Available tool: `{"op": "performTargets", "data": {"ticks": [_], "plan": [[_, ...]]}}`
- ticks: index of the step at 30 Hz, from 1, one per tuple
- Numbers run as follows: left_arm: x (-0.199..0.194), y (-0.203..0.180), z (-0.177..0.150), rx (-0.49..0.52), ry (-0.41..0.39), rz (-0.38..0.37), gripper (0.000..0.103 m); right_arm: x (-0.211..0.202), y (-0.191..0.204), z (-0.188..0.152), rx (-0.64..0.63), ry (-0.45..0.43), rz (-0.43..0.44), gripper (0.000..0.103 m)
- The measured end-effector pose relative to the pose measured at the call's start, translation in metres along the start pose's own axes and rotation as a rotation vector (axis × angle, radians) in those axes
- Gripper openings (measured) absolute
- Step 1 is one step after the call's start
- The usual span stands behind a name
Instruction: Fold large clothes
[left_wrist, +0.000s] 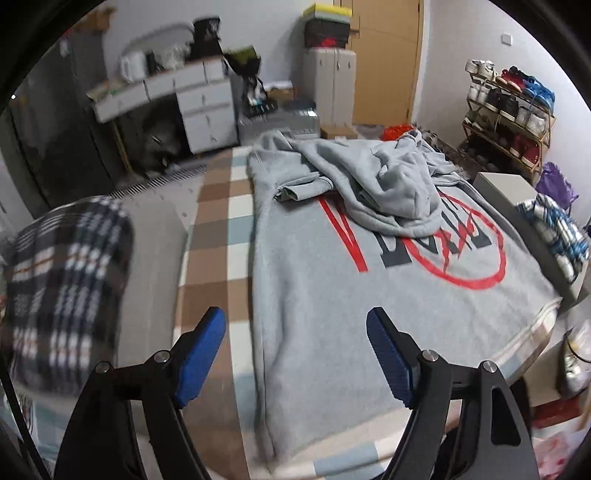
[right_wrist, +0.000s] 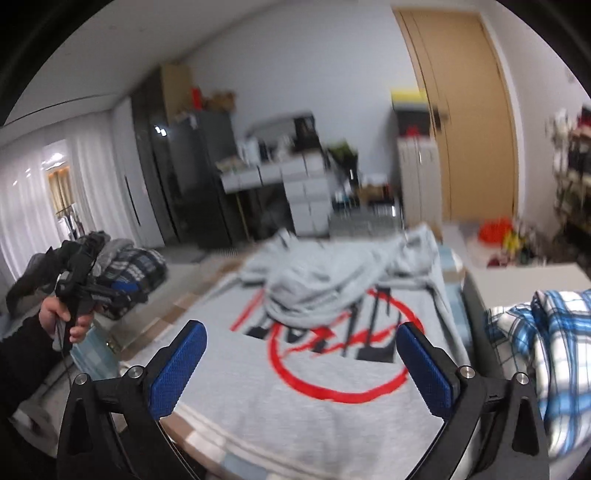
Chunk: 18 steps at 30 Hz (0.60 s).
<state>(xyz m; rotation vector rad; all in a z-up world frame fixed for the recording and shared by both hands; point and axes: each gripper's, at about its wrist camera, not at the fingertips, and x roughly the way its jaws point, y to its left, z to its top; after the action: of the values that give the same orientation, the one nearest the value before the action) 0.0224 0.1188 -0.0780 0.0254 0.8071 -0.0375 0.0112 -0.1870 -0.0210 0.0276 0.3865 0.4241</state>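
A large grey sweatshirt (left_wrist: 332, 266) with a red ring and dark letters on it lies flat on a brown, white and blue checked bed cover (left_wrist: 214, 229). Its sleeves and hood (left_wrist: 388, 184) lie bunched in a heap on its far half. My left gripper (left_wrist: 295, 314) stands open above the sweatshirt's near left part, with nothing between its blue pads. In the right wrist view, which is blurred, the sweatshirt (right_wrist: 295, 398) fills the middle. My right gripper (right_wrist: 302, 328) hangs wide open over its near hem and is empty. A hand (right_wrist: 66, 317) at the left holds the other gripper's handle.
A dark plaid garment pile (left_wrist: 66, 280) sits left of the bed. A blue and white plaid shirt (right_wrist: 546, 332) lies on the right beside a white box (left_wrist: 506, 188). Beyond the bed stand a drawer desk (left_wrist: 199, 103), a shoe rack (left_wrist: 509, 110) and a wooden door (left_wrist: 388, 55).
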Motion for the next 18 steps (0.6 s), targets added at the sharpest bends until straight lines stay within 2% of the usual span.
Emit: {"op": "performTargets", "data": {"ticks": [1, 3, 6, 9, 12, 15, 18], "plan": [[-0.005, -0.002, -0.008, -0.014, -0.021, 0.021, 0.075, -0.001, 0.007, -0.005, -0.010, -0.011, -0.014, 0.103], [-0.014, -0.010, -0.019, -0.072, -0.060, 0.132, 0.075, -0.003, 0.032, -0.020, -0.028, -0.024, -0.097, 0.103], [-0.025, -0.017, -0.033, -0.126, -0.121, 0.093, 0.075, -0.007, 0.056, -0.039, -0.003, -0.039, -0.171, 0.103], [-0.035, -0.030, -0.041, -0.143, -0.146, 0.042, 0.076, -0.026, 0.066, -0.056, 0.070, -0.107, -0.198, 0.103], [-0.042, -0.043, -0.050, -0.126, -0.158, 0.079, 0.084, -0.042, 0.069, -0.064, 0.114, -0.141, -0.225, 0.103], [-0.045, -0.054, -0.059, -0.105, -0.155, 0.037, 0.084, -0.059, 0.072, -0.072, 0.143, -0.145, -0.248, 0.103], [-0.049, -0.061, -0.072, -0.078, -0.166, 0.050, 0.084, -0.070, 0.076, -0.083, 0.158, -0.135, -0.272, 0.103]]}}
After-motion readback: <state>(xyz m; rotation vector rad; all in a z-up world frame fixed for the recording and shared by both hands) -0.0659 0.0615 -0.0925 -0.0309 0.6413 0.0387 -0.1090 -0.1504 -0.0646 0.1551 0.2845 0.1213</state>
